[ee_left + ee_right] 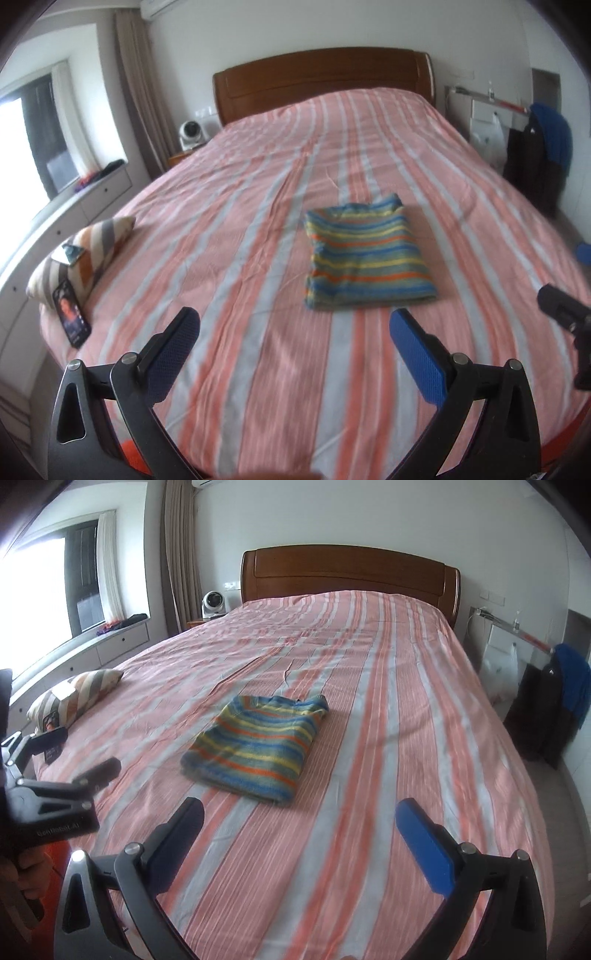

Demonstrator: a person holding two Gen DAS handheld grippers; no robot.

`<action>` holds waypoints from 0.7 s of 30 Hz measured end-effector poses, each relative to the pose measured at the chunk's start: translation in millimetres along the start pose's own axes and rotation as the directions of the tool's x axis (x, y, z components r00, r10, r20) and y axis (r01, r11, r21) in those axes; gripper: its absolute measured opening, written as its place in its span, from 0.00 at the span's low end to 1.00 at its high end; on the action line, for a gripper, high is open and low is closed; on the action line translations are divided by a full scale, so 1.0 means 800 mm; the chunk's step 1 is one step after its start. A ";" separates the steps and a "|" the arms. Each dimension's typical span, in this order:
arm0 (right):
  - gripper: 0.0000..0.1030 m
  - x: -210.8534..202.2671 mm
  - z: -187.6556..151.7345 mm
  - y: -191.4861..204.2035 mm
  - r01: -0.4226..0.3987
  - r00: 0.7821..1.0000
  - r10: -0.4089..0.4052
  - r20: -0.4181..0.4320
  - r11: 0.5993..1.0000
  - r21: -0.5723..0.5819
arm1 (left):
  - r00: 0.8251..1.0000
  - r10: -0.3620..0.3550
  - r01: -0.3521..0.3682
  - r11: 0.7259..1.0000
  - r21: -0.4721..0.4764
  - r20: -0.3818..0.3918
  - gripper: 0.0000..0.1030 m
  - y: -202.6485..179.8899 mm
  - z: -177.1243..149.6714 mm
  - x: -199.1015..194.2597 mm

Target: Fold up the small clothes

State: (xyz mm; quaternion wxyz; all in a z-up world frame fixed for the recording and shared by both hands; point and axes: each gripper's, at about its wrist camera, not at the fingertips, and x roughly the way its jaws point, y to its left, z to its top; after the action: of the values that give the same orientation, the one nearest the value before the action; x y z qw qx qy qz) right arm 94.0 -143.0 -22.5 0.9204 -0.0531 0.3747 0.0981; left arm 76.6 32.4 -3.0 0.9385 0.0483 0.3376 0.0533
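We see a folded striped shirt point(367, 254) lying flat on the bed point(236, 229), about in the middle of its width and nearer to the foot edge than to the wooden headboard point(321, 79). The shirt has blue, yellow, green and orange stripes, and it makes a neat rectangle on the pink and grey striped cover.

Our left hand-held gripper point(294, 338) is above the cover near the foot edge. Its two fingers stand wide apart and hold nothing. The shirt lies just ahead of it, a little toward its right finger, and does not touch it.

Our right hand-held gripper point(300, 821) is also spread wide and holds nothing. From its camera the shirt point(256, 744) lies ahead and to the left, apart from the fingertips. In this view the left hand-held gripper shows at the left edge, well apart from the shirt.

At the left edge of the bed a striped pillow point(79, 254) lies, and a phone point(71, 317) leans against it with its screen lit.
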 end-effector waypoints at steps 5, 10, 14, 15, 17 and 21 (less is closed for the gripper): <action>1.00 -0.033 -0.018 0.011 0.018 0.998 -0.017 0.054 1.000 -0.018 | 0.998 -0.046 0.044 0.998 -0.047 -0.032 1.00 0.004 -0.006 -0.017; 1.00 -0.083 -0.021 0.016 0.045 0.986 -0.048 0.157 0.999 0.028 | 0.997 -0.077 0.079 0.995 -0.059 0.032 1.00 0.013 -0.002 -0.057; 1.00 -0.096 -0.011 0.015 -0.058 0.994 0.053 0.091 0.997 0.056 | 0.996 -0.078 0.080 0.995 -0.057 0.040 1.00 0.024 0.003 -0.072; 1.00 -0.098 -0.008 0.015 -0.081 0.994 0.076 0.076 0.995 0.063 | 0.997 -0.066 0.069 0.996 -0.064 0.039 1.00 0.026 0.004 -0.075; 1.00 -0.106 -0.001 0.019 -0.108 0.993 0.103 0.061 0.992 0.070 | 0.998 -0.050 0.052 0.997 -0.060 0.027 1.00 0.026 0.006 -0.080; 1.00 -0.125 0.008 0.035 -0.094 0.992 0.090 0.086 0.994 0.047 | 0.999 -0.034 0.035 0.997 -0.064 0.015 1.00 0.024 0.003 -0.086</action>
State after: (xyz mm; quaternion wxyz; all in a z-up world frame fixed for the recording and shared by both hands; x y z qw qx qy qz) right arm 22.5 -128.9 51.2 0.9309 -0.0083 0.3401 0.1329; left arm 24.1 42.5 44.3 0.9427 0.0124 0.3299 0.0476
